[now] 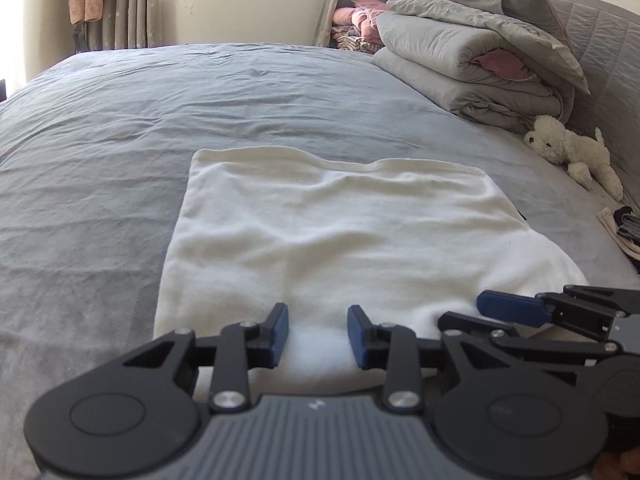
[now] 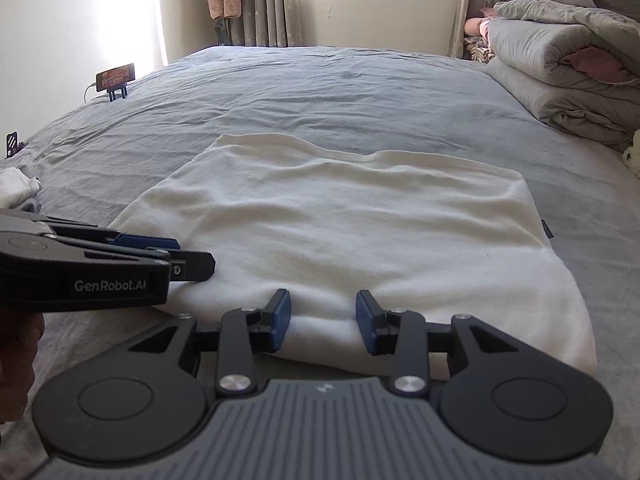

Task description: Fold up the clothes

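A white garment (image 1: 320,220) (image 2: 340,216) lies folded flat in a rough rectangle on the grey bed sheet (image 1: 100,160) (image 2: 320,92). My left gripper (image 1: 318,334) is open, and its blue pads straddle the garment's near edge left of centre. My right gripper (image 2: 323,322) is also open and straddles the same near edge further right. Each gripper shows in the other's view, side-on: the right gripper (image 1: 492,314) over the garment's near right corner, the left gripper (image 2: 180,254) over its near left corner. Neither has pinched the cloth.
Folded grey quilts (image 1: 472,52) (image 2: 568,64) are stacked at the far right by the headboard. A white plush dog (image 1: 572,152) lies beside them. Small clothes (image 1: 624,232) sit at the right edge, more white cloth (image 2: 16,188) at the left. A phone on a stand (image 2: 116,78) is at the far left.
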A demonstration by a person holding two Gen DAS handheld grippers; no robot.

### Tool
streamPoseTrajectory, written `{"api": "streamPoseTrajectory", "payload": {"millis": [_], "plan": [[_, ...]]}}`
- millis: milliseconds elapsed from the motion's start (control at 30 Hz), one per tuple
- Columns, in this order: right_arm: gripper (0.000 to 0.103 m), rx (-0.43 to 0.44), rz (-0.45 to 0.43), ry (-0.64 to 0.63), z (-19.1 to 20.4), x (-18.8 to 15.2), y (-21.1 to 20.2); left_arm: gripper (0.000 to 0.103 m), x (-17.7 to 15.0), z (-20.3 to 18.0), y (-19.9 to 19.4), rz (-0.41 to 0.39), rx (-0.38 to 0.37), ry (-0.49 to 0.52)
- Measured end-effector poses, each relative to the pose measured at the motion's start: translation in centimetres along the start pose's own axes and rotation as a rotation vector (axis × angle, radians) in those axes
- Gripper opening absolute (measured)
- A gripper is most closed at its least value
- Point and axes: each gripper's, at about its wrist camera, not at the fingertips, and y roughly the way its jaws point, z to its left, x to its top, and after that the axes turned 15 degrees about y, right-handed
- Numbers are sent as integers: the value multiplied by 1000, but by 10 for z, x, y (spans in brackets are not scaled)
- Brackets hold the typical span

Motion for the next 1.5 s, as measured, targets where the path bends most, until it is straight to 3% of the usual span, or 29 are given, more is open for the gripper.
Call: {"api": "streamPoseTrajectory", "payload": {"millis": [133,267,500,667,800,867,1000,1267,1500], "plan": [[48,-7,11,-13,-4,2,2,34,-1,-3,0,-3,13,19],[49,-3,33,24,-17,8,2,34,-1,2,-1,0,2,2],[40,26,74,164,-52,20,-4,26,-2,13,-7,10,-1,-26],[36,22,93,200,-66,23,-12,25,-5,23,-13,29,38,-34],[35,5,99,224,-77,27,-17,24,-8,35,-12,41,30,-80],[46,-46,88,243,-84,29,-20,23,-7,40,-13,47,19,-112],[50,-117,96,319,-109,32,-21,20,-8,47,-14,52,2,-154],[47,-81,164,475,-141,35,-24,19,-12,82,-18,61,26,-357],[46,-81,157,521,-151,37,-33,19,-12,83,-18,72,25,-374]]}}
